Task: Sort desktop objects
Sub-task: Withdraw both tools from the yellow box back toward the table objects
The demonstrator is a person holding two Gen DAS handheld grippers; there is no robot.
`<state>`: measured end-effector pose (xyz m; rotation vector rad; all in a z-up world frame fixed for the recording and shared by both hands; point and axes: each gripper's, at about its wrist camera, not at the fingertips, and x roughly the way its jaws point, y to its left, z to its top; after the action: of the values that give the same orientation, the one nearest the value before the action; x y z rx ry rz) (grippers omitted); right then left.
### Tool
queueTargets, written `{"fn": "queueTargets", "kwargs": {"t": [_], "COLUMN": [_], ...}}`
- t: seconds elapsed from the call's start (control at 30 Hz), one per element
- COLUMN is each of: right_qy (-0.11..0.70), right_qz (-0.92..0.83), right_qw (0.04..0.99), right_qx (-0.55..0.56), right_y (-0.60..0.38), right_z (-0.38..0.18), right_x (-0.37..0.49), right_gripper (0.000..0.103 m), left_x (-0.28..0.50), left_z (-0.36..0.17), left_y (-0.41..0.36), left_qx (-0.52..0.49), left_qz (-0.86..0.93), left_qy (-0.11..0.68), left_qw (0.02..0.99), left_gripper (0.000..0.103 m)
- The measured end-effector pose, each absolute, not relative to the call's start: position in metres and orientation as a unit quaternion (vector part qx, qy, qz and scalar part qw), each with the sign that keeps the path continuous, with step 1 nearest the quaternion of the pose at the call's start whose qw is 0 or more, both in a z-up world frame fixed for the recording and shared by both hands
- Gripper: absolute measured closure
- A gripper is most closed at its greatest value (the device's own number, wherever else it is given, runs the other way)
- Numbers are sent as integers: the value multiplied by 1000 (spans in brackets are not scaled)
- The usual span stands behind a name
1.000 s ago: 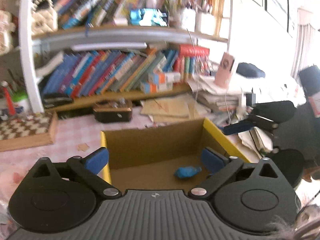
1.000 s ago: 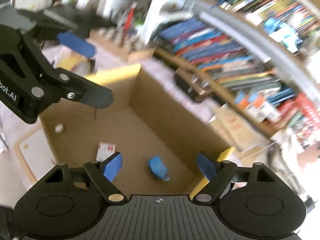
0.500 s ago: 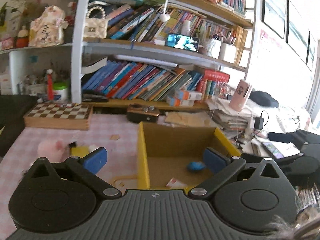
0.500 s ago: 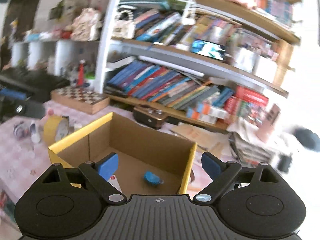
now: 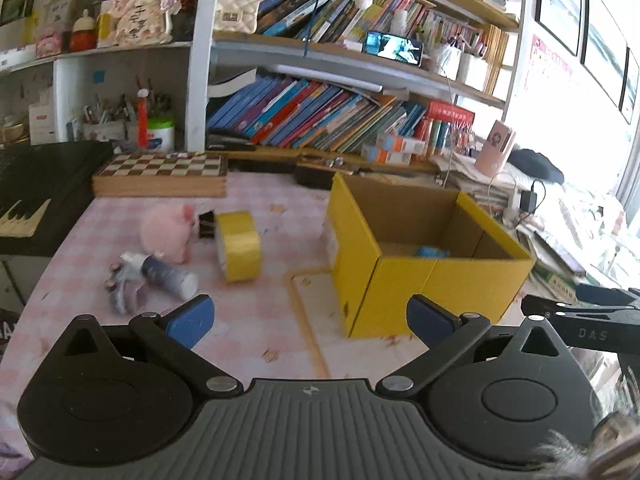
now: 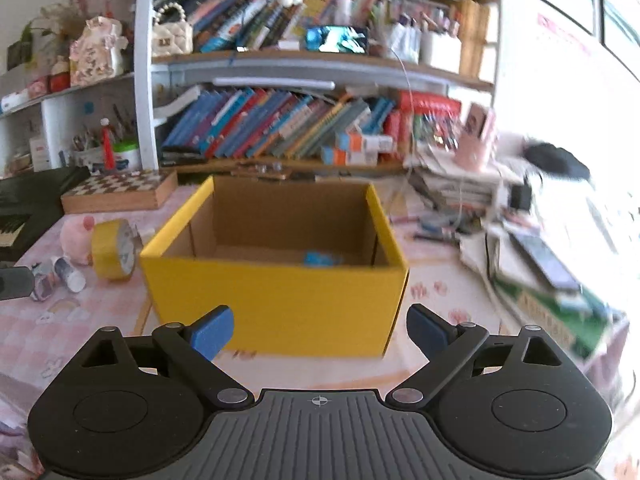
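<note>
— Desktop objects first: where are they?
— Most lie on the pink checked counter [image 5: 256, 312], left of the yellow cardboard box [image 5: 436, 280]. A pink plush toy [image 5: 166, 232] sits beside a black binder clip [image 5: 206, 224] and a roll of yellow tape [image 5: 239, 246] standing on its edge. In front of the plush lies a small bottle [image 5: 168, 274] on its side, with a crumpled bit beside it that I cannot identify.
— Anything in the box?
— A small blue object [image 6: 320, 258] on its floor, near the back wall.
— The left gripper [image 5: 310, 318]?
— Jaws spread wide, nothing between them, hanging over the counter short of the box.
— And the right gripper [image 6: 320, 330]?
— Released too; its jaws have just been opening and nothing sits between them. It faces the box's front wall.
— Behind?
— A chessboard [image 5: 162, 170] and crowded bookshelves [image 5: 320, 116].
</note>
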<state>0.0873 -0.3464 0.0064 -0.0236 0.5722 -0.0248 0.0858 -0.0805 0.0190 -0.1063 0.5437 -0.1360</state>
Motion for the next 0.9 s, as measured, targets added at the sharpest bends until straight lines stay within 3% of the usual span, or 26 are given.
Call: {"fn": "queueTargets", "kwargs": {"t": [0.47, 0.9], "right_qy": [357, 387], "right_qz": [-26, 52], "right_qw": [933, 921], "right_qx": [38, -14], "right_y": [-292, -226], "right_z": [-26, -39], "right_x": [50, 45], "right_gripper": [7, 7], "left_x": [53, 43], "left_z": [-9, -25], "left_y": [-29, 13], "left_qx": [-50, -80], "left_qz": [-69, -46], "left_qy": [302, 327], "left_qw": [949, 941], "left_gripper": [0, 0]}}
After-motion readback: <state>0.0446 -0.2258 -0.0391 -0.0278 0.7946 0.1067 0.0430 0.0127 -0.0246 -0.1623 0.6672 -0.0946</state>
